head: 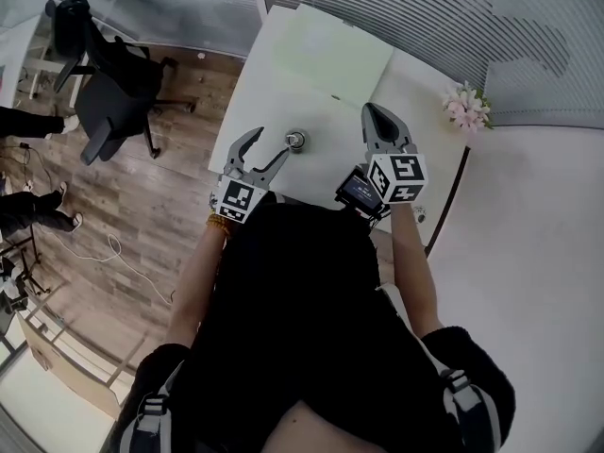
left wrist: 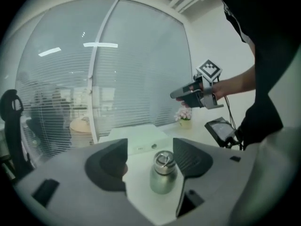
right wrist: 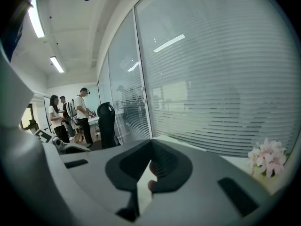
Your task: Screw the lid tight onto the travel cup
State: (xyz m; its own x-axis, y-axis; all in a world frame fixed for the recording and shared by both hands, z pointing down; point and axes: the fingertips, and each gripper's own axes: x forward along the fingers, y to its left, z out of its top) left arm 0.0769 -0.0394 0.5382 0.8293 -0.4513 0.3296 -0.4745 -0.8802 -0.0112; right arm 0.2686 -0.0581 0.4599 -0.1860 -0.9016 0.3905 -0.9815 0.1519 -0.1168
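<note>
1. The cup (left wrist: pixel 162 175) is a small steel one, standing upright on the white table (head: pixel 247 102) near its near left edge.
2. The lid (left wrist: pixel 164 159) sits on top of the cup, with its ring handle up; whether it is screwed tight cannot be told.
3. The left gripper (head: pixel 272 143) is open, its jaws spread wide.
4. In the left gripper view the cup stands in the gap just beyond the jaw tips, nearer the right jaw; neither pad touches it.
5. The right gripper (head: pixel 371 111) is closed, jaws together with nothing gripped between them, as the right gripper view shows.
6. It hangs above the table, to the right of the cup and well apart from it.
7. A pale green sheet (head: pixel 330 55) lies on the far part of the table.
8. Pink flowers (head: pixel 467 107) stand at the far right, by the blinds.
9. A small dark screen (head: pixel 360 192) sits near the person, under the right gripper.
10. A black chair (head: pixel 104 102) stands on the wood floor to the left.
11. People (right wrist: pixel 70 114) stand far off in the room, in the right gripper view.
</note>
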